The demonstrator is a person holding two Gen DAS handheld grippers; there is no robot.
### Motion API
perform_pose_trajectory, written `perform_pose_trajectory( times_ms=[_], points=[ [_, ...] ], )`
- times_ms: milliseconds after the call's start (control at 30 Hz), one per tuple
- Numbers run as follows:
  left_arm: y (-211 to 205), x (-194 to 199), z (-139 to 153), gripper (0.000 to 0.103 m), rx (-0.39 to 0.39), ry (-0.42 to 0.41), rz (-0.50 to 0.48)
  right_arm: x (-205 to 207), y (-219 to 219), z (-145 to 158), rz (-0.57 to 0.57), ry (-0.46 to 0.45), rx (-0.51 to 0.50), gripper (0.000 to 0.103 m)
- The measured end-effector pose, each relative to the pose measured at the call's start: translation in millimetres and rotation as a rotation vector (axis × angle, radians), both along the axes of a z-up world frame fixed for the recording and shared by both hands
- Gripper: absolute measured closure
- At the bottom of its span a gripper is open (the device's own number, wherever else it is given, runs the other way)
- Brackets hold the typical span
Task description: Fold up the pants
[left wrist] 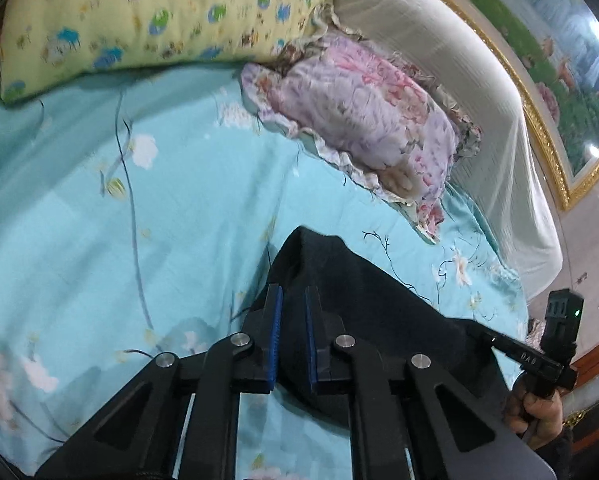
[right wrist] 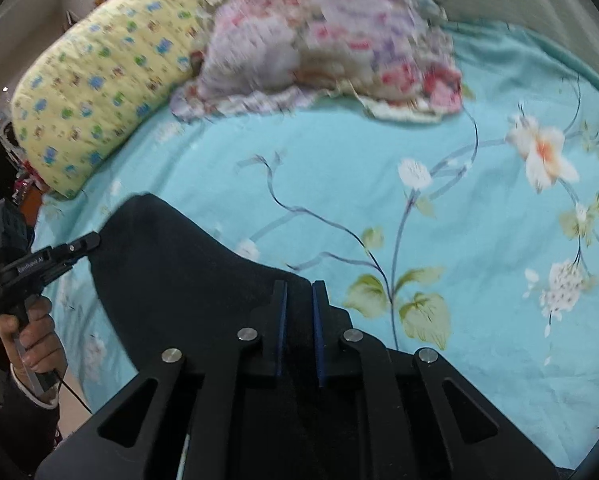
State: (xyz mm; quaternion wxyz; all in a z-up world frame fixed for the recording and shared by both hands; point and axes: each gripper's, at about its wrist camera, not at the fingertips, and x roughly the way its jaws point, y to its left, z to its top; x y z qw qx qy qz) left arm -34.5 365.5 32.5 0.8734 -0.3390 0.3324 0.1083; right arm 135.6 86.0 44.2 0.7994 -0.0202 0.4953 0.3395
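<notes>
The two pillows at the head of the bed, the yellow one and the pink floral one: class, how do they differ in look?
The yellow pillow is long, with small blue and green cartoon prints; the pink floral pillow looks shorter, with large pink blooms on lilac. The yellow pillow's edge is plain; the pink floral pillow's is frilled. Both lie on the turquoise sheet, beyond the dark pants.

matt dark cloth pants (left wrist: 379, 304), (smooth) printed bedsheet (left wrist: 179, 208)

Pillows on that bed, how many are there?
2. A yellow patterned pillow lies at the bed's head; a pink floral pillow lies right beside it. Others may be out of view.
</notes>
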Motion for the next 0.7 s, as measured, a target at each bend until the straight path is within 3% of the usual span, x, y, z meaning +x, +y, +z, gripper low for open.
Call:
perform_pose_trajectory(
  times_ms=[133,200,233,267,300,433,567,700],
  points=[
    [7,2,-11,0.092,-0.019,0.069,0.003,2,7,2,-0.005,-0.018,-0.009,0.091],
    [6,1,-21,0.076,-0.045,0.087,-0.001,4,5,-4,-0.009,-0.009,-0.013,0.091],
    [4,2,-25,0.06,-0.052,0.101,-0.007,5,3,-8,-0.011,0.004,-0.012,0.091],
    [1,3,-28,0.052,-0.047,0.108,-0.007,4,2,-9,-0.013,0.01,-0.011,0.091],
    [-1,3,-29,0.051,-0.037,0.112,-0.008,5,1,-11,-0.015,0.015,-0.01,0.091],
    [-11,15,-35,0.052,0.007,0.14,-0.025,8,-1,-17,-0.024,0.031,-0.003,0.091],
    [-15,30,-44,0.07,0.039,0.16,-0.041,11,-5,-21,-0.034,0.051,0.011,0.091],
    [-23,25,-35,0.076,0.088,0.118,-0.046,10,-7,-19,-0.044,0.059,0.033,0.091]
  ],
)
